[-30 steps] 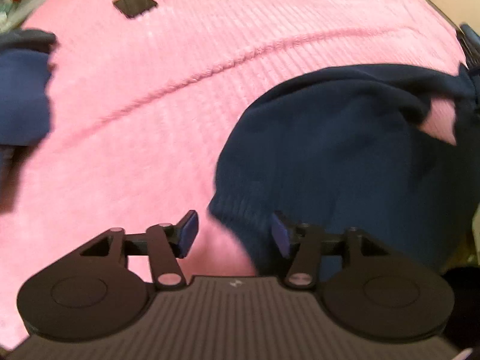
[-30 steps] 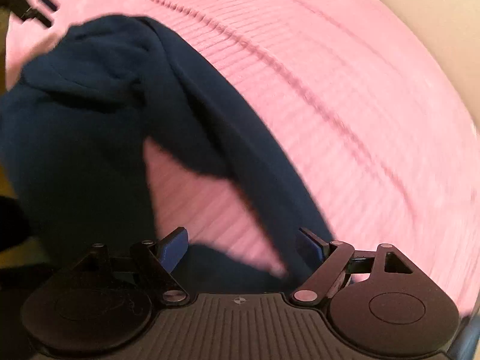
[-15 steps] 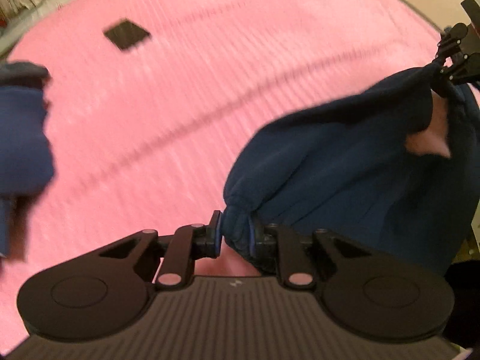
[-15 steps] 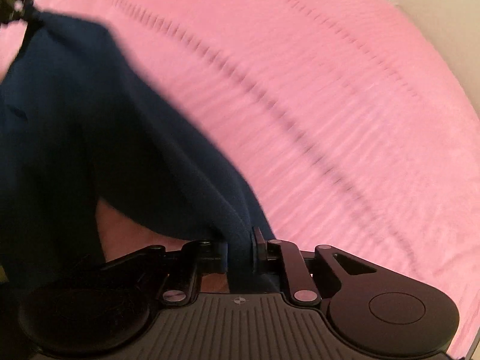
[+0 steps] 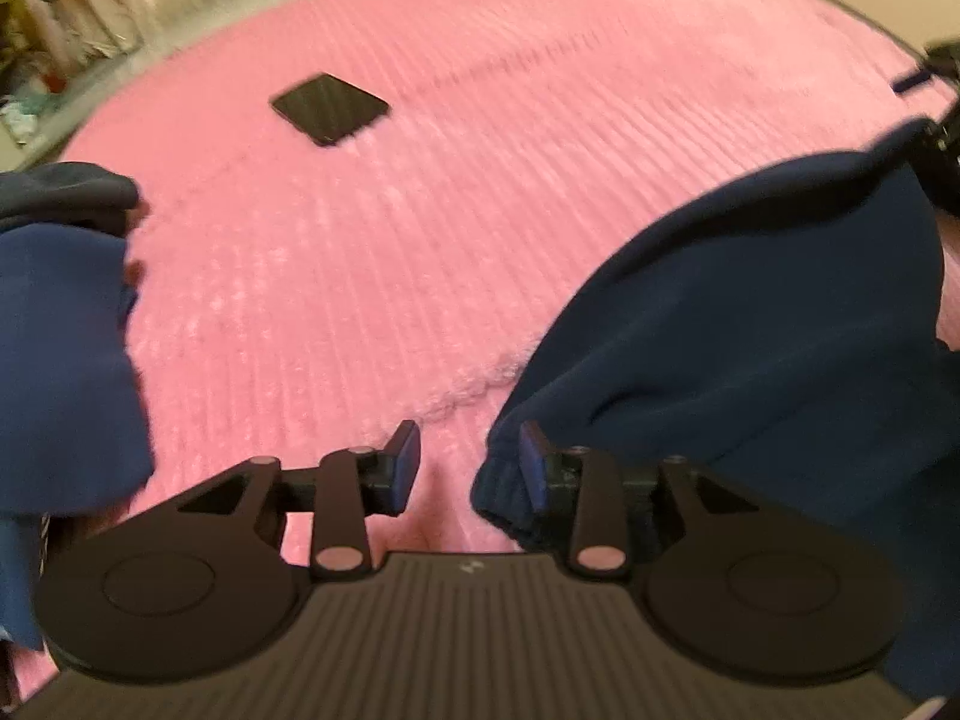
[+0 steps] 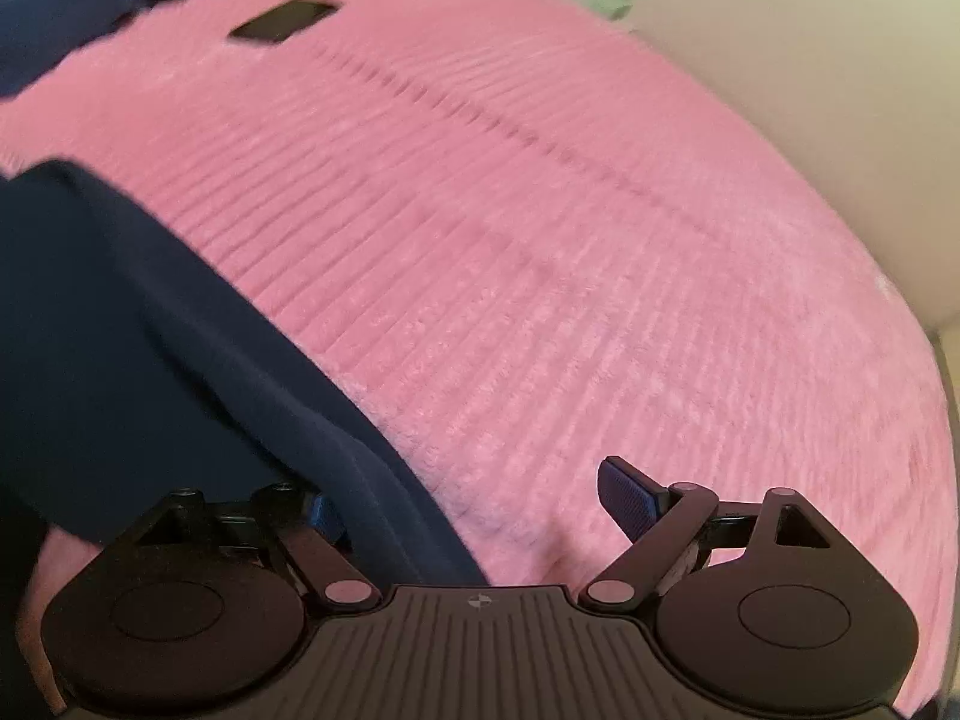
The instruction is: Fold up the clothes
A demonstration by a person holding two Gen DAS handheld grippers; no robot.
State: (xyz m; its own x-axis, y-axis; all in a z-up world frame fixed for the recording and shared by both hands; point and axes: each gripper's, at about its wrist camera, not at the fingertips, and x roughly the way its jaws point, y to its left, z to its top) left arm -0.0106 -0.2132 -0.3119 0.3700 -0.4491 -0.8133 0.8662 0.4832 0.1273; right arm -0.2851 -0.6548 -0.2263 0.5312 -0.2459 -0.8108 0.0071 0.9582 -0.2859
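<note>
A dark navy garment point(image 5: 750, 324) lies bunched on the pink ribbed bedspread point(image 5: 480, 180) at the right of the left wrist view. My left gripper point(image 5: 470, 468) is open, its right finger against the garment's cuffed edge. In the right wrist view the same garment point(image 6: 120, 330) fills the left side. My right gripper point(image 6: 474, 504) is open wide, with a fold of the garment lying by its left finger. The right gripper also shows at the far right edge of the left wrist view point(image 5: 936, 90).
A black phone point(image 5: 330, 108) lies flat on the far part of the bedspread; it also shows in the right wrist view point(image 6: 282, 21). Other blue clothes point(image 5: 60, 348) are piled at the left. A beige wall point(image 6: 810, 90) runs along the bed's right side.
Half a second ago both grippers were shut on the navy garment. Both have opened and let it go, and it has settled on the bedspread.
</note>
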